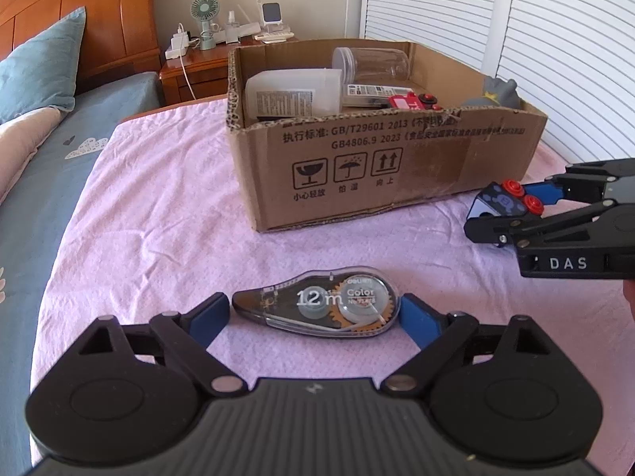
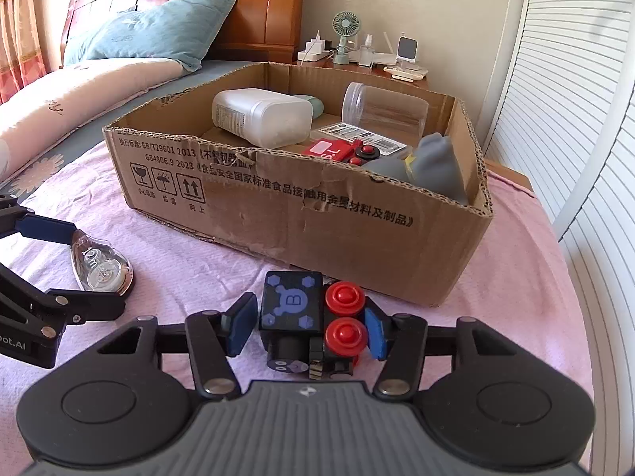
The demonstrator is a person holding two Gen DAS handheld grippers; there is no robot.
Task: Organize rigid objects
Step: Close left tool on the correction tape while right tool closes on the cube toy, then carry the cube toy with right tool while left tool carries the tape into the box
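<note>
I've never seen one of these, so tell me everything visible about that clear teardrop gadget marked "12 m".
The clear teardrop-shaped plastic correction-tape dispenser lies flat on the pink bedspread, before the brown cardboard box. Its smoky see-through shell shows two reels, an orange gear, and "12 m" and "Color" printed in white. The left tongs straddle it, blue pads beside both ends; contact is unclear.

the left wrist view sits low over the pink sheet (image 1: 158, 218), looking forward along its fingers at the box (image 1: 381, 166) from close range, nightstand (image 1: 190, 75) beyond. the right wrist view looks from further right, angled left across the same box (image 2: 317, 214) toward the headboard (image 2: 206, 4). each view catches the other gripper (image 1: 496, 214) (image 2: 75, 265) at its edge.
</note>
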